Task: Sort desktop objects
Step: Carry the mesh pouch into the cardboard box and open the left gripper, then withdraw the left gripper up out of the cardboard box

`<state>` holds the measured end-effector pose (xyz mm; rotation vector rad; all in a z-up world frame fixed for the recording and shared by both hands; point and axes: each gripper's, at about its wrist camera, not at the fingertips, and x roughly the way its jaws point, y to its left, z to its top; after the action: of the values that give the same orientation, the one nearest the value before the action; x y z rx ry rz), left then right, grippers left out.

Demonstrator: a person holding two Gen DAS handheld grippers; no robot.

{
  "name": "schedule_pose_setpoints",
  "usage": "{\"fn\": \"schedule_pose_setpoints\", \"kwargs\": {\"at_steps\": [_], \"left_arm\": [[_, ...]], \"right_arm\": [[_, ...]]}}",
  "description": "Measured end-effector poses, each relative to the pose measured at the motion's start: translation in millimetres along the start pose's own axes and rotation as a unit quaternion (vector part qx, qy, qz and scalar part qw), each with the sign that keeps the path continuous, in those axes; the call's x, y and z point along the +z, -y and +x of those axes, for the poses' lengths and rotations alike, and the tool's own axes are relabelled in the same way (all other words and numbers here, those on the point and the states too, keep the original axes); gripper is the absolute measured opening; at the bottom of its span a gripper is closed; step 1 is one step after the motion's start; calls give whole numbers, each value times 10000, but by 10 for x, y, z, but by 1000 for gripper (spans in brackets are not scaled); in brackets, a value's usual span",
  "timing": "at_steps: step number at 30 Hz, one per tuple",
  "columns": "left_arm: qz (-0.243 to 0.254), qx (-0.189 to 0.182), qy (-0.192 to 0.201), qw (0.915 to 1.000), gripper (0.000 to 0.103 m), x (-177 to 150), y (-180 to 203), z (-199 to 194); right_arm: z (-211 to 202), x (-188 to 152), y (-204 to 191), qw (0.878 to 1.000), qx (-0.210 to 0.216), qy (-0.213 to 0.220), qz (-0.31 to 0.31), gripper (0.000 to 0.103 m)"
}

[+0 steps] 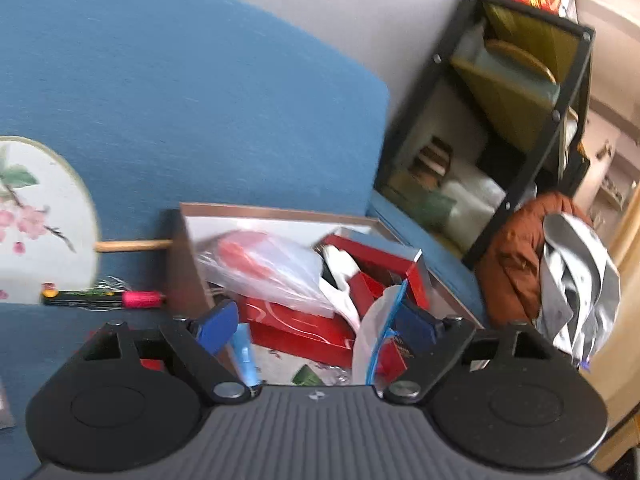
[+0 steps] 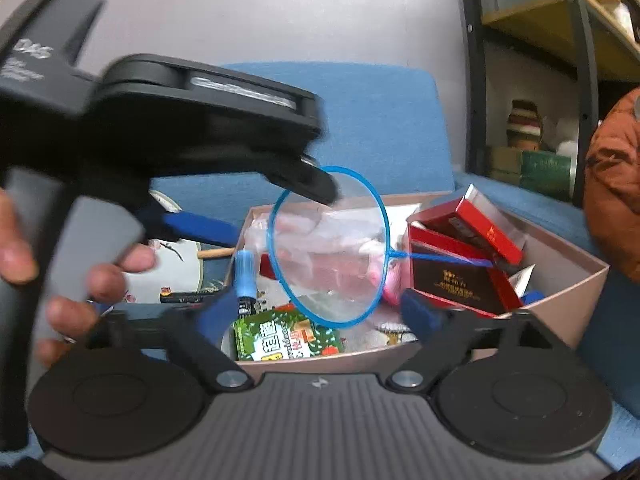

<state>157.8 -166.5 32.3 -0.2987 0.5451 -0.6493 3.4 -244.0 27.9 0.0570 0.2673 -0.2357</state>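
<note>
Both the left gripper [image 1: 316,326] and right gripper [image 2: 320,312] hold their fingers apart, gripping nothing, above the cardboard box [image 2: 560,304] at frame centre, where a blue-rimmed clear bag [image 2: 332,248] lies among red cartons [image 2: 472,276].

Glossy red boxes [image 2: 472,264], clear plastic bag [image 2: 328,248] — matt cardboard box [image 2: 560,292].

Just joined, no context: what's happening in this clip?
A person is sorting desk clutter with a handheld gripper in each hand. Both the left gripper and the right gripper are open and hold nothing, poised over a box already stuffed with red cartons, a clear bag and a blue-rimmed pouch. A round fan and a marker lie on the blue surface beside the box, not yet sorted.
</note>
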Motion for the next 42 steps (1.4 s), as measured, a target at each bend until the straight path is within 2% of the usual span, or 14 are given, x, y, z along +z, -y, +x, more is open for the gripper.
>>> {"fn": "schedule_pose_setpoints", "kwargs": {"at_steps": [3,6,11,17,21,23,28,36,42], "left_arm": [[-244,206,81,9995,95,1,-104,-137],[-270,212,163,9993,95,-37,-174,-240],[-97,187,0,9998,95,-75,-134,-237],[347,228,-140,9990,95,-189,48,-222],[540,496,-261,9970,101,-245,155,-378],[591,622,-251,9960,103,-282,198,-496],[555,495,-121,9972,103,-450,325,-756],[267,752,-485,9956,103,-731,585,-879],[413,1041,-529,9923,103,-849,719,-956]], "right_arm": [[-15,-2,-38,10000,41,23,-67,94],[2,-5,-60,9999,43,-6,-134,94],[4,-16,-56,9999,23,-33,-106,94],[18,-21,-19,9999,-26,-82,-55,95],[-19,-8,-25,9998,-100,-173,-90,96],[-84,0,-38,9994,-115,-253,-213,100],[-399,2,23,9965,-458,-593,-376,101],[-840,68,213,9898,-966,-980,-378,101],[-1017,53,299,9890,-1046,-1026,-182,101]]}}
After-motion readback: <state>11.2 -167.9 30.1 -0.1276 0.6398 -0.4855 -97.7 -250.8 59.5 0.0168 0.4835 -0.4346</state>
